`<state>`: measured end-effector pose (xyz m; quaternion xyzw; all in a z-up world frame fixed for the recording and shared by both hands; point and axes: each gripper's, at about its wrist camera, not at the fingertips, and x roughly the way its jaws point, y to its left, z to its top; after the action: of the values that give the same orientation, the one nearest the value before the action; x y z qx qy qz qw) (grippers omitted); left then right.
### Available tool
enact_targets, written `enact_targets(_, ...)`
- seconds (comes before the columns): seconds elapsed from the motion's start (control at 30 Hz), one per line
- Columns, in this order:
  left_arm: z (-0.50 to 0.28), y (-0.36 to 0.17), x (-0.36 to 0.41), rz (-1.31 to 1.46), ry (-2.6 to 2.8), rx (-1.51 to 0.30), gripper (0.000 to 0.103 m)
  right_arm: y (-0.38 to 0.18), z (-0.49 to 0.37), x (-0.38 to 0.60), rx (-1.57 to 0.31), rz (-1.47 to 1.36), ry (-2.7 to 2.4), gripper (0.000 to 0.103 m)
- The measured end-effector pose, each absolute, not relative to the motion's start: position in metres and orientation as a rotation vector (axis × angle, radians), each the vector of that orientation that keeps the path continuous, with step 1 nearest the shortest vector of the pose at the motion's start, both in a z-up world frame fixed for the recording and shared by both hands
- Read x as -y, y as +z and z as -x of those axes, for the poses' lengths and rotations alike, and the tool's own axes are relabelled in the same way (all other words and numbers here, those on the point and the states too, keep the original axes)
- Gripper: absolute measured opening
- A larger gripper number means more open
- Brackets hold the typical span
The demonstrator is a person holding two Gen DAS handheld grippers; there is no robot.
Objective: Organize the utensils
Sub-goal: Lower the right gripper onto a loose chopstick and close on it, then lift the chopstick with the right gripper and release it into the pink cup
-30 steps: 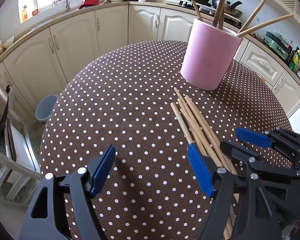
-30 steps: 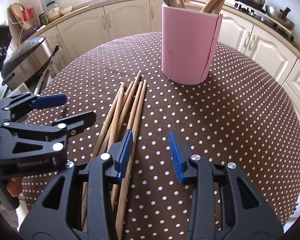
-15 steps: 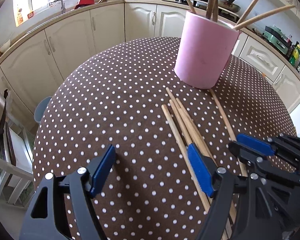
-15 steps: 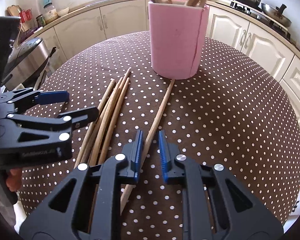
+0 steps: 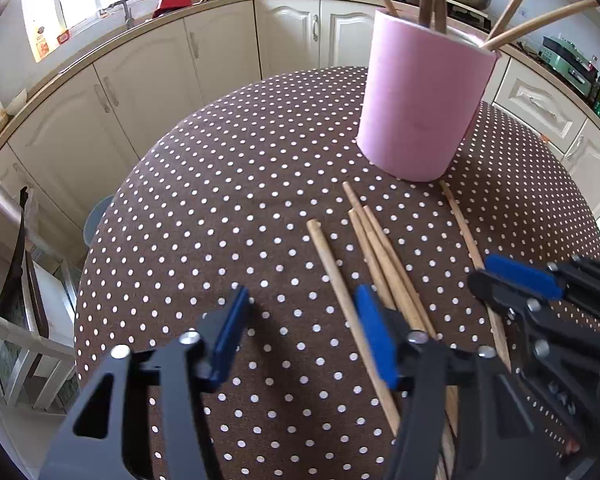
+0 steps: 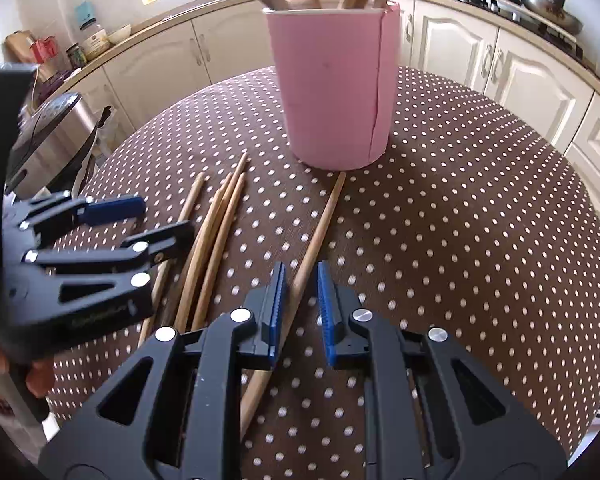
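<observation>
Two hand-held grippers over wooden chopsticks on a dotted worktop

The right gripper [image 6: 299, 312] has its blue-padded fingers [image 6: 275, 308] drawn narrow around a single wooden chopstick [image 6: 320, 228]; a sliver of gap shows at each pad, so a firm clamp cannot be told. That stick runs forward from between the fingers until its tip meets the base of the tall pink cylindrical holder [image 6: 334, 92], which stands on the round worktop under a brown cloth with white dots [image 6: 480, 220] and already carries several chopsticks. The left gripper [image 5: 304, 338] has just been closing, its fingers apart with one loose chopstick [image 5: 336, 276] lying between them, unpressed. A bundle of three more chopsticks [image 5: 384, 256] passes under its right finger.
</observation>
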<state>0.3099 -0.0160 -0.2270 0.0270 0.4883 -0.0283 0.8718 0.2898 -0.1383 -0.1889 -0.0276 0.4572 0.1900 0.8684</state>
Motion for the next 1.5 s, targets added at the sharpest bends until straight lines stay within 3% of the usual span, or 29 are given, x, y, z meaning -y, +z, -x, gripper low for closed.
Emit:
enact_targets(0.2,-0.317,-0.225,0.018,-0.047,-0.064,-1.022,0.039,-0.187,-0.319,0.135,-0.997,0.058,0.373,0.017)
enact_targets(0.37,-0.329,-0.222,0.012,-0.014,-0.061,-1.018,0.012,-0.187,-0.331,0.127,-1.016,0.065,0.37,0.011)
enact_targets(0.77,-0.317,-0.199,0.007,0.034,-0.107,-0.974,0.006,-0.174,-0.305,0.145,-0.989,-0.06,0.433,0.006)
enact_targets(1.23,-0.244,-0.089,0.006,0.065,-0.252,-0.726,0.006,-0.07,-0.234,0.159,-0.702,-0.134,0.533,0.006)
enact_targets(1.5,-0.209,-0.057,0.017,0.077,-0.291,-0.598,0.006,-0.031,-0.199,0.15,-0.56,-0.11,0.543,0.006)
